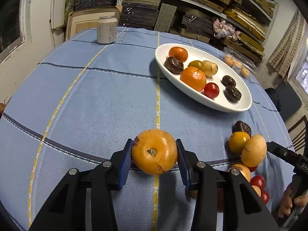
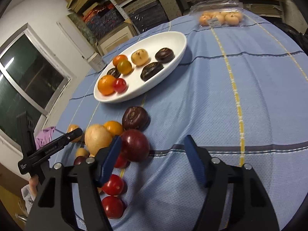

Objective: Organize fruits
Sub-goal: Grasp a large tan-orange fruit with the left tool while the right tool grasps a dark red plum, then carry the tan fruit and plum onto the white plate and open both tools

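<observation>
My left gripper (image 1: 154, 154) is shut on a yellow-orange fruit (image 1: 154, 151) and holds it just above the blue cloth. A white oval plate (image 1: 238, 105) at the far right holds several fruits: oranges, dark brown ones, a red one. It also shows in the right wrist view (image 2: 173, 55). My right gripper (image 2: 154, 157) is open and empty over the cloth. A dark red fruit (image 2: 135, 145) lies just right of its left finger (image 2: 109, 157). A loose pile with a pale yellow fruit (image 2: 97, 138), an orange one (image 2: 113, 128), a dark brown one (image 2: 135, 118) and red tomatoes (image 2: 112, 184) lies beside it.
A silver can (image 1: 106, 29) stands at the table's far left edge. A clear plastic box of small orange fruits (image 2: 221, 18) sits at the far edge behind the plate. Shelves with stacked boards stand behind the table. A chair (image 1: 298, 134) stands at the right.
</observation>
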A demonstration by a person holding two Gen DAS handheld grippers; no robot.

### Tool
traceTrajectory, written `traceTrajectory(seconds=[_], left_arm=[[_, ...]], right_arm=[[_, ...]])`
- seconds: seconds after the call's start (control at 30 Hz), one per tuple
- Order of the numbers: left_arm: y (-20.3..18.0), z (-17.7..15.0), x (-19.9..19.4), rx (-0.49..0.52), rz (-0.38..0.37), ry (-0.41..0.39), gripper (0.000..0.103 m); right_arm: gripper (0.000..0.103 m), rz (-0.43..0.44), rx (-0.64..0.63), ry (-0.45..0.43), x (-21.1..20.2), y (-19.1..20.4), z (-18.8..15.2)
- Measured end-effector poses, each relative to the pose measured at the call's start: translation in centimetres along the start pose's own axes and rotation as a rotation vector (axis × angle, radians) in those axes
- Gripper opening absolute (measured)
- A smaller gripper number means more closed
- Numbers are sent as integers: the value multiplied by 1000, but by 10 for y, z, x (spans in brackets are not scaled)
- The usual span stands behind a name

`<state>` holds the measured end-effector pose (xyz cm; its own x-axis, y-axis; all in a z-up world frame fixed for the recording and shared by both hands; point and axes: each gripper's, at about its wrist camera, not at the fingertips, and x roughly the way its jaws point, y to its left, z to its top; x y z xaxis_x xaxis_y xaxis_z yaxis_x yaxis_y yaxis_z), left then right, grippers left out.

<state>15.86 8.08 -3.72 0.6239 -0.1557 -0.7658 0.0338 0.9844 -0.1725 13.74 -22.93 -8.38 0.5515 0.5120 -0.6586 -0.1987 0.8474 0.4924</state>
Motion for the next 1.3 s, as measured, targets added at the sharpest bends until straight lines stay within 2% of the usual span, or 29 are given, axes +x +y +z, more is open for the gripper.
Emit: traceTrajectory(seconds=[0.13, 0.27, 0.53, 0.6, 0.8, 0.9, 0.97, 1.1, 1.3], left_arm=[[0, 0, 1, 2, -2, 5, 44], [0, 0, 4, 1, -2, 15, 44], [-6, -2, 6, 24, 3, 20, 44], [-6, -2, 6, 21, 1, 21, 44], [-2, -3, 5, -9, -48, 28, 44], [0, -2, 2, -23, -79, 17, 44], [1, -1, -2, -28, -84, 1, 44], [-3, 0, -6, -10, -48, -27, 44], [-18, 28, -18, 14, -68, -80, 44]], right_arm=[[64, 22, -28, 4, -1, 7, -3], [53, 35, -67, 0, 1, 17, -6], [51, 2, -100, 35, 14, 28, -9], [39, 18, -92, 36, 14, 27, -10], [39, 63, -30, 49, 10, 16, -9], [39, 87, 8, 8, 0, 9, -6], [39, 85, 22, -10, -4, 5, -5], [39, 50, 10, 19, 7, 6, -5], [39, 63, 45, -65, -11, 5, 13]])
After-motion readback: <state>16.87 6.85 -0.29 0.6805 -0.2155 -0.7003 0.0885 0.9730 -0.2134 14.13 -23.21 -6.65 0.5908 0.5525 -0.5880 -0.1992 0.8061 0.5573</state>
